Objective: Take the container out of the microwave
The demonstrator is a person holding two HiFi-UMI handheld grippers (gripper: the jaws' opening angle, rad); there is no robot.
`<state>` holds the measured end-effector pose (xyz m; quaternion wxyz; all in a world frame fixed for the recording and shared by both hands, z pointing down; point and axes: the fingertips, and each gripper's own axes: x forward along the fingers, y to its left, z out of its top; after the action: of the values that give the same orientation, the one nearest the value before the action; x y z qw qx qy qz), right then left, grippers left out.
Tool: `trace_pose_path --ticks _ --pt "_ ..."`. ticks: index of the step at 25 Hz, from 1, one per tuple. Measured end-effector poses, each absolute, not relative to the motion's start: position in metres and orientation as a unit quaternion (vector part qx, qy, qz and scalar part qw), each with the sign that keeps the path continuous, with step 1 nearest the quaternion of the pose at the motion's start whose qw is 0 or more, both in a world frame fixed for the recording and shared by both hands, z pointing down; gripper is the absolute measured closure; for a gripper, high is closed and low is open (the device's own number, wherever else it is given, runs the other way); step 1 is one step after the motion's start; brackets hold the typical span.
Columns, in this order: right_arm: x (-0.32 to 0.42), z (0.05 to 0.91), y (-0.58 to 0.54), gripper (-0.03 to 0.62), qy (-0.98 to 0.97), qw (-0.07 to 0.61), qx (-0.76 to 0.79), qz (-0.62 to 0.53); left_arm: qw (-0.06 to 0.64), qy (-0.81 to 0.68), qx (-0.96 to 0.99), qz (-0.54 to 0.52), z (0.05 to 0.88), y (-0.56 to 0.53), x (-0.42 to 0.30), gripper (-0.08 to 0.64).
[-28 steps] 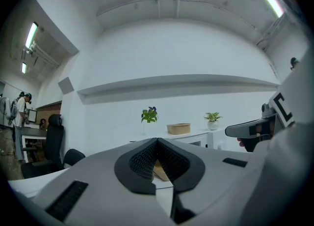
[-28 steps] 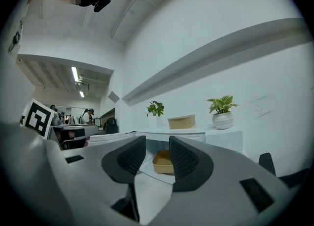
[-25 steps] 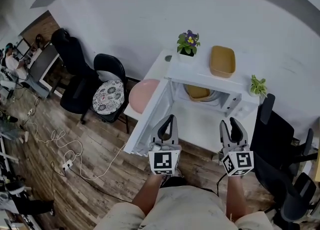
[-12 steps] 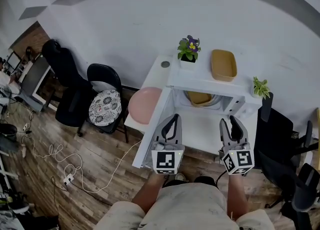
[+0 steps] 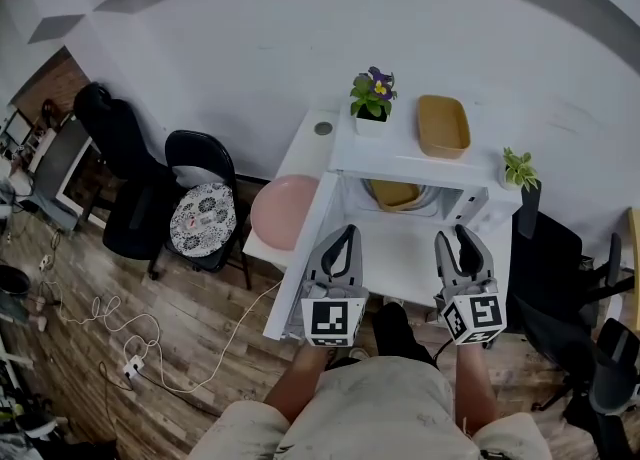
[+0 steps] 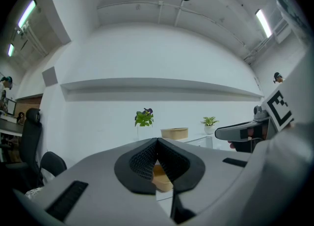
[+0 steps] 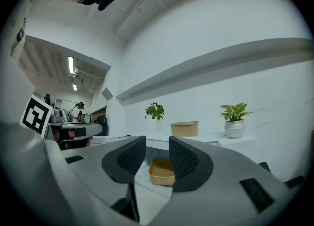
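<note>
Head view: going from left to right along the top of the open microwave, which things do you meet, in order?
In order: purple-flowered pot plant → tan container → small green pot plant.

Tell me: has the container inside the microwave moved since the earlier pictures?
No. Judged against the microwave, the container lies in the same place in its cavity.
</note>
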<state>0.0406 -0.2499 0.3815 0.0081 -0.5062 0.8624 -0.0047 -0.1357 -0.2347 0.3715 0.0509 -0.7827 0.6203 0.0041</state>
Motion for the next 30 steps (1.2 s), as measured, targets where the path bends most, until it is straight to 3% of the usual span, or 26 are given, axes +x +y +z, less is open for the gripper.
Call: trace_pose_path --ticks 30 --pt "0.036 0.429 -0.304 0.439 0.867 -0.046 -0.495 -0.028 0.018 0.613 -0.789 -0.030 0.419 -0.284 -0.124 0.552"
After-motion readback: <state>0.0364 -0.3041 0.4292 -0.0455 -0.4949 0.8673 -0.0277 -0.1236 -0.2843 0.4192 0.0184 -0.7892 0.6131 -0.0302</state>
